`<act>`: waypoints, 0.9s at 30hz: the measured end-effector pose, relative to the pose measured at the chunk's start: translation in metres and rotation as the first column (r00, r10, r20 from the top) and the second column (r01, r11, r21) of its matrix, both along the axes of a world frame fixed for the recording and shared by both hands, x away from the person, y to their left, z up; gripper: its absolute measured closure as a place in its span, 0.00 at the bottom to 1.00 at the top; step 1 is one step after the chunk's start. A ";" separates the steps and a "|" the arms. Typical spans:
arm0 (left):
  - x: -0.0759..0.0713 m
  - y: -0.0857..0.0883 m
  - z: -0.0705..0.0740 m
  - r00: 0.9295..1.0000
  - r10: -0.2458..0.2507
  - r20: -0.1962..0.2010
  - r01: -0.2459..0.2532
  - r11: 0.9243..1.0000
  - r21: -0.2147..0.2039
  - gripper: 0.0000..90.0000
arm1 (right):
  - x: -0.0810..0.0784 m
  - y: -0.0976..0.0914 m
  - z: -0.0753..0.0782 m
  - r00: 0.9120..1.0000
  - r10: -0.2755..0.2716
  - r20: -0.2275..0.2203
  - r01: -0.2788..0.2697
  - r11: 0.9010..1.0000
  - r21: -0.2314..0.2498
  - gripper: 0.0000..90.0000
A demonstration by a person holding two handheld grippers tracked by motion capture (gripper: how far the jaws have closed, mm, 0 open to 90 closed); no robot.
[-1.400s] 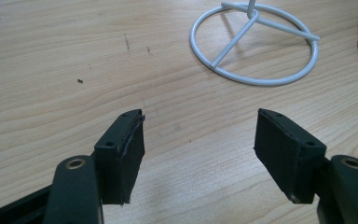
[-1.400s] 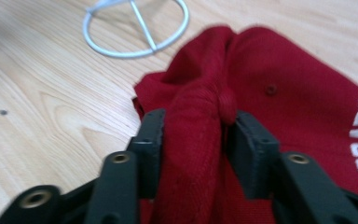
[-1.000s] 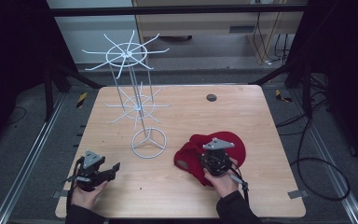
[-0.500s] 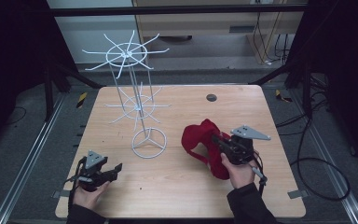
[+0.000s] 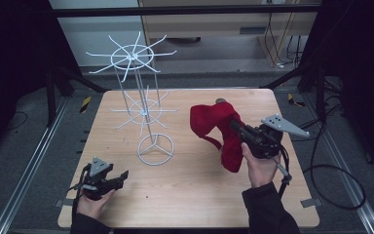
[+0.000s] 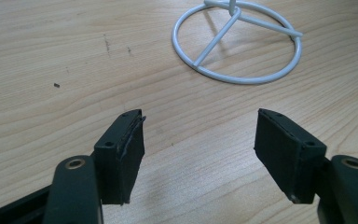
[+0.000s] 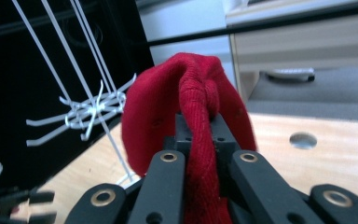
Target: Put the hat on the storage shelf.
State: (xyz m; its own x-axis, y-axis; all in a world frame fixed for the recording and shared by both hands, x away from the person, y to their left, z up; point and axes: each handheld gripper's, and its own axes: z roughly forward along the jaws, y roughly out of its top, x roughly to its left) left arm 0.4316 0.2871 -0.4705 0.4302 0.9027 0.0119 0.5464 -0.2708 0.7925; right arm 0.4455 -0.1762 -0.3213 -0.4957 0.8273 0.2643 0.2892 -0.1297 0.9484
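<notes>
A red cap [image 5: 220,127] hangs in the air above the right half of the table, pinched by my right gripper [image 5: 234,126], which is shut on its fabric. In the right gripper view the red cap [image 7: 186,102] bulges over the two jaws, with a fold of cloth squeezed between them at my right gripper [image 7: 200,133]. A white wire rack [image 5: 143,105] with two tiers of spokes stands left of the cap. My left gripper [image 5: 121,176] rests near the front left corner, open and empty; its fingers [image 6: 123,151] frame bare wood before the rack's ring base [image 6: 237,44].
The wooden table [image 5: 185,195] has a round hole [image 7: 303,139] near its far edge, behind the cap. Black frame bars and cables surround the table. The right gripper's cable trails off the right side.
My right gripper has lifted the red cap off the table and carried it up and to the right, so it now dangles in the air. The left gripper has stayed put.
</notes>
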 end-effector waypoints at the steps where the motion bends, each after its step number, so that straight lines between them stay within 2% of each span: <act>1: 0.000 0.000 0.000 1.000 0.000 0.000 0.000 1.000 0.000 0.36 | 0.000 0.001 0.005 1.000 -0.006 0.013 0.006 1.000 0.005 0.96; 8: 0.000 0.000 0.000 1.000 0.004 0.009 -0.004 1.000 0.005 0.36 | 0.007 0.003 0.031 0.998 -0.023 0.067 0.020 0.999 0.050 0.96; 10: 0.000 0.000 0.000 1.000 0.003 0.006 -0.003 1.000 0.006 0.36 | 0.011 0.006 0.042 0.996 -0.028 0.085 0.024 0.999 0.049 0.96; 12: 0.000 0.000 0.000 1.000 0.003 0.006 -0.003 1.000 0.006 0.36 | 0.013 0.008 0.045 0.996 -0.028 0.090 0.023 0.998 0.053 0.96; 27: 0.000 0.000 0.000 1.000 -0.002 0.006 0.002 1.000 0.005 0.36 | 0.025 0.021 0.103 0.980 -0.057 0.192 0.031 0.990 0.135 0.96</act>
